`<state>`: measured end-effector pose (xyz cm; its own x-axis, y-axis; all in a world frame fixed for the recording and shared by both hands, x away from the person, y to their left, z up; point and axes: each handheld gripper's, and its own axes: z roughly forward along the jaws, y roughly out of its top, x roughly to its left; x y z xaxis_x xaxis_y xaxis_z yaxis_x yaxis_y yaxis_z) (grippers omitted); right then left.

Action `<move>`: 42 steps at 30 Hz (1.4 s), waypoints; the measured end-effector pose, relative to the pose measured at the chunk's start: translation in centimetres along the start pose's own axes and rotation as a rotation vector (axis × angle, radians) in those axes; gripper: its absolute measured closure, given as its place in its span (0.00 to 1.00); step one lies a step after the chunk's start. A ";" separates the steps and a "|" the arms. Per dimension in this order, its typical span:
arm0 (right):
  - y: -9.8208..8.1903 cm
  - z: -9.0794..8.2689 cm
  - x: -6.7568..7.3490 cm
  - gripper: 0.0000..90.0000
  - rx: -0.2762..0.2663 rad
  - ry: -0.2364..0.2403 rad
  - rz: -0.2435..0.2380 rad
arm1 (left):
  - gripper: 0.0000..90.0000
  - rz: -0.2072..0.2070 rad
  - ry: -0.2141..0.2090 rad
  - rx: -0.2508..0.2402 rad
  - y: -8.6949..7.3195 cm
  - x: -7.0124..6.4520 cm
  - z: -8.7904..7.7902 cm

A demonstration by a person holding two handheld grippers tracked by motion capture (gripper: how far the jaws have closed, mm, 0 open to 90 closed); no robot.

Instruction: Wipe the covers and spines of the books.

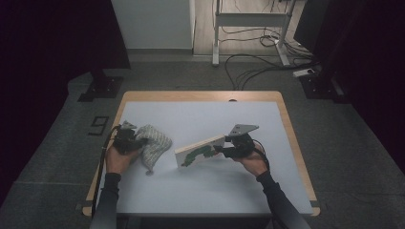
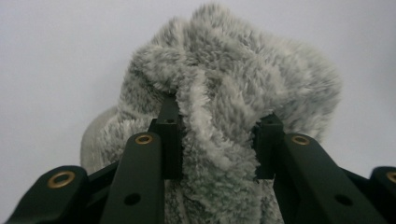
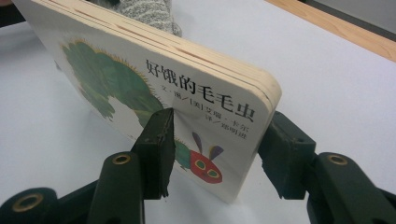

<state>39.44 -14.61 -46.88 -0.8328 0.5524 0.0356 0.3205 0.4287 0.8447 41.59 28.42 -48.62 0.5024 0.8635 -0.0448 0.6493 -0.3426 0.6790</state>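
Where high view blurs cover, right gripper (image 3: 212,154) view shows board book (image 3: 154,88) caterpillar.

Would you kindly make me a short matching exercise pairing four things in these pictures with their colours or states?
Things:
1. fluffy cloth
2. board book
3. table
4. caterpillar's head

Descriptions:
A. red
B. grey, bunched between the left gripper's jaws
C. tilted up, clamped by the right gripper
D. pale top with a wooden edge

Pairs: 1-B, 2-C, 3-D, 4-A
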 end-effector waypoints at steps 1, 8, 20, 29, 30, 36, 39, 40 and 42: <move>0.0 0.0 0.0 0.52 0.000 0.000 0.000 | 0.70 -0.005 -0.003 0.000 -0.2 0.1 0.1; 0.1 0.1 0.0 0.52 0.002 0.000 0.004 | 0.41 -0.023 -0.043 -0.017 -0.1 0.1 -1.2; 0.1 0.1 -0.1 0.51 0.003 0.005 0.007 | 0.17 0.035 -0.097 -0.067 -0.1 -2.8 -5.1; 0.1 0.0 -0.2 0.51 0.008 0.009 0.007 | 0.17 0.099 -0.069 -0.103 0.1 -4.9 -7.1; 0.1 0.1 -0.2 0.51 0.008 0.008 0.007 | 0.17 0.105 -0.059 -0.112 0.3 -4.9 -7.4; 0.2 0.0 -0.2 0.51 0.009 0.011 0.009 | 0.20 0.144 -0.132 -0.122 0.9 -6.3 -7.9; 0.2 0.0 -0.2 0.51 0.011 0.014 0.011 | 0.22 0.170 -0.186 -0.107 0.9 -7.5 -7.3; 0.2 0.0 -0.2 0.51 0.012 0.015 0.011 | 0.23 0.174 -0.202 -0.105 0.9 -7.8 -7.1; 0.2 0.0 -0.2 0.51 0.014 0.017 0.011 | 0.25 0.182 -0.236 -0.099 0.9 -8.4 -6.6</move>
<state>39.69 -14.66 -46.70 -0.8368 0.5448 0.0538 0.3355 0.4327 0.8368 34.21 23.29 -42.76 0.7317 0.6773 -0.0767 0.4833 -0.4361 0.7591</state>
